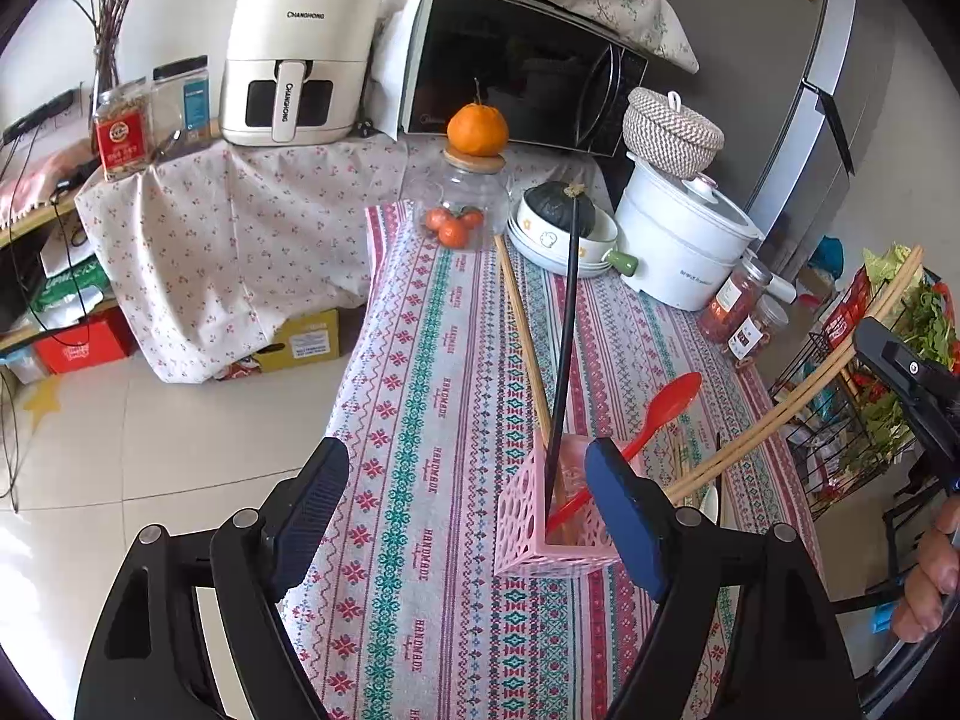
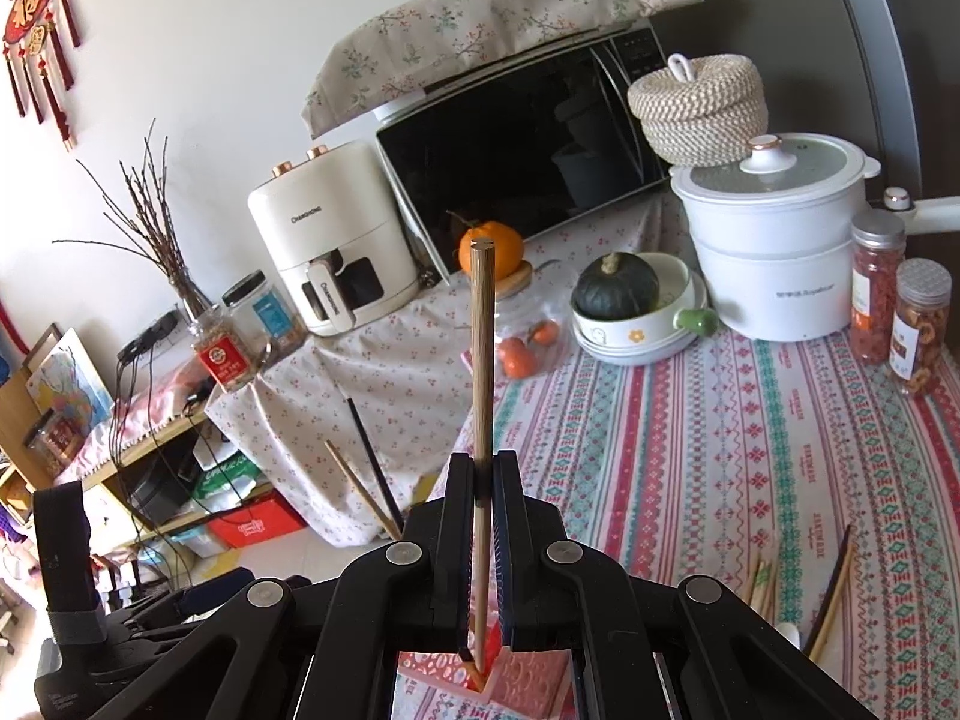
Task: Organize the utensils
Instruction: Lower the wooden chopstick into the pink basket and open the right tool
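Behind the desk (image 1: 432, 396), draped in a striped red-and-green patterned cloth, a cream air fryer (image 1: 297, 60) and a black microwave oven (image 1: 516, 60) are seen against a white wall. A pink perforated plastic utensil holder (image 1: 540, 531) is shown standing on the cloth near the desk's front edge, with a red plastic spoon (image 1: 654, 414), a black chopstick (image 1: 567, 324) and a light wooden chopstick (image 1: 522, 324) already held in it. The left gripper (image 1: 465, 516) is seen with its fingers spread wide and empty, the holder just beside the right-hand one. A pale bamboo chopstick (image 2: 482, 396) is pinched upright by the closed fingers of the right gripper (image 2: 482, 480), its lower tip over the holder. More chopsticks (image 2: 831, 600) are left lying on the cloth nearby.
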The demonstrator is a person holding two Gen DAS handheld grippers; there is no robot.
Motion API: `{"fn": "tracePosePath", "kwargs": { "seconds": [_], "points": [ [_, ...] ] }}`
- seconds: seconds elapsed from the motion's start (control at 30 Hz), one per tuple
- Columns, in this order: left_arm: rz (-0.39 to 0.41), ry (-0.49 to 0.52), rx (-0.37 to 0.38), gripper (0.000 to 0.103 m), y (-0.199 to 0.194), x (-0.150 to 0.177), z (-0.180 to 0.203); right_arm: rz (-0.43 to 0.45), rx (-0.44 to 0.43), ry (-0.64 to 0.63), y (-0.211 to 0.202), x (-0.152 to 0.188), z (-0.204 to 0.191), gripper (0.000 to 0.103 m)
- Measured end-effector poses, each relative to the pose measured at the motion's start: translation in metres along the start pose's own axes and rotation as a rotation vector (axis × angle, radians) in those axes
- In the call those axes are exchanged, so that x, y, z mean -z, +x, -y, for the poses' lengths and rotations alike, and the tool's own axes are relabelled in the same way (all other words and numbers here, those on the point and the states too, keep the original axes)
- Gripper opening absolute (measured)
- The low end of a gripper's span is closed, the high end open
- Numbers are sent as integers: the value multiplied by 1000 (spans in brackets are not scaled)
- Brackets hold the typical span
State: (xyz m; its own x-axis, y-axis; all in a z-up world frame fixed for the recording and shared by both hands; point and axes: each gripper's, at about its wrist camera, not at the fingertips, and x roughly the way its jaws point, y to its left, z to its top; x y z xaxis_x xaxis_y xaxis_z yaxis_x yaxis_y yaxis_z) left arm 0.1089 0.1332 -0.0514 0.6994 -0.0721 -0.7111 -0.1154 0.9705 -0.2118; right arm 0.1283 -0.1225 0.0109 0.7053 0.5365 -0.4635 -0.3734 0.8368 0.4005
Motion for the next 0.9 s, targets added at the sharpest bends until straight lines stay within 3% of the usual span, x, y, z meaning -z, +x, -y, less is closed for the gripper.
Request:
{"fn": "tracePosePath", "kwargs": {
  "seconds": [0.4, 0.7, 0.77, 0.83, 0.9],
  "points": [
    [-15, 18, 21, 84, -2, 4, 3, -141, 47, -31, 48, 22, -6, 5],
    [-10, 48, 33, 84, -5, 8, 10, -173, 30, -25, 58, 27, -4, 10],
    [-9, 51, 37, 84, -5, 8, 12, -176, 18, -10, 56, 26, -2, 29],
    [-7, 51, 40, 84, -6, 9, 13, -162, 4, 7, 51, 24, 0, 41],
    [-7, 53, 41, 84, -6, 8, 14, -145, -5, 9, 45, 20, 0, 45]
  ]
}}
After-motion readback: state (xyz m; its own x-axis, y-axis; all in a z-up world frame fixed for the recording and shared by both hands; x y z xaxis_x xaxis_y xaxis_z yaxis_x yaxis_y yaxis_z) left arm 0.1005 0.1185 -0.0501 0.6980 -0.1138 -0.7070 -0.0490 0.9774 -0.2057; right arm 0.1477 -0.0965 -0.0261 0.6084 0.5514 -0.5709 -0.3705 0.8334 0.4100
